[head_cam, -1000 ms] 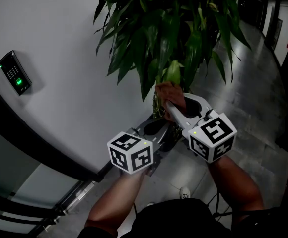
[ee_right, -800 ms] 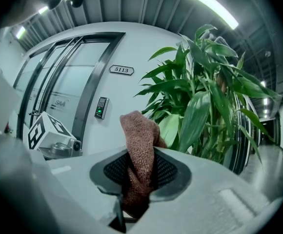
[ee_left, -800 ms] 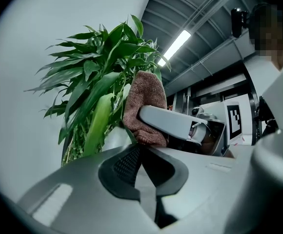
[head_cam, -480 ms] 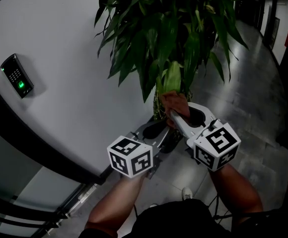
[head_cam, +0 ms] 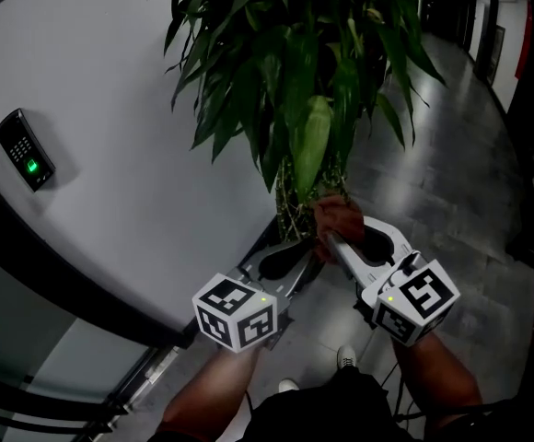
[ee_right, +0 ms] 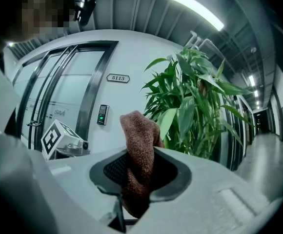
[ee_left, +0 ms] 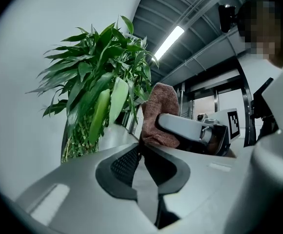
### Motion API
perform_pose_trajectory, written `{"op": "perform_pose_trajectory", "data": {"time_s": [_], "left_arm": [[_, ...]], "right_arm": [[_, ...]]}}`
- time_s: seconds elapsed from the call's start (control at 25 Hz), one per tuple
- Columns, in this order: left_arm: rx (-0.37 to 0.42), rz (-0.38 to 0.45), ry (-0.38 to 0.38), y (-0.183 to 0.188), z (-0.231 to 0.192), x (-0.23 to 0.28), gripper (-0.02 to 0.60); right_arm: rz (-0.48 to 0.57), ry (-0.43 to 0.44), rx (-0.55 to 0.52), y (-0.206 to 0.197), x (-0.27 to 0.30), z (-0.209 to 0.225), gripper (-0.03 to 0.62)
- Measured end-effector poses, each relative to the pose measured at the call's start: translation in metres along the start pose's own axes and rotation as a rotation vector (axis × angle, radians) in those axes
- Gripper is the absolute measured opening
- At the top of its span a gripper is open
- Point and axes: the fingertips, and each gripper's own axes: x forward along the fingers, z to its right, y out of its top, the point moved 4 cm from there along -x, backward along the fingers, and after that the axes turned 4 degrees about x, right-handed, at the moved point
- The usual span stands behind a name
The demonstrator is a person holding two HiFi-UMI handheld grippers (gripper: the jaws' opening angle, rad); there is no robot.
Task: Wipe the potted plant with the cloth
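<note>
Cloth position: your right gripper (head_cam: 333,238) clamps the reddish-brown knitted cloth (head_cam: 339,215) firmly between its jaws, and a bunched end stands up above them. The cloth sits at the foot of the tall green leafy potted plant (head_cam: 295,63), directly under a broad pale-green leaf (head_cam: 311,141) and near the bundled stems (head_cam: 290,212). Your left gripper (head_cam: 284,258) lies just beside the right one. Its jaws are opening, only slightly apart, with nothing between them. The pot is hidden behind the grippers, so you cannot confirm its contents. The plant stands on the grey tiled floor (head_cam: 451,182) against the white curved wall (head_cam: 120,109).
</note>
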Motion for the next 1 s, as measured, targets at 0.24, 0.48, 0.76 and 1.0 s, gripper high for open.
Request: {"op": "perform_pose_trajectory", "data": {"time_s": [0.24,0.48,0.76,1.0], "left_arm": [[-0.016,0.029,0.029,-0.005,0.006,-0.013,0.017],[0.072,-0.020,0.067,-0.021,0.029,-0.021,0.017],[-0.016,-0.030,0.041,-0.044,0.069,-0.031,0.017],[0.014,-0.052,0.102,-0.061,0.106,-0.044,0.017]], "right_arm": [[-0.021,-0.041,0.025,-0.021,-0.037,0.000,0.077],[-0.055,-0.047,0.098,-0.046,-0.072,0.000,0.077],[-0.139,-0.071,0.194,-0.078,-0.128,0.000,0.077],[-0.133,-0.019,0.188,-0.086,-0.174,-0.022,0.077]]}}
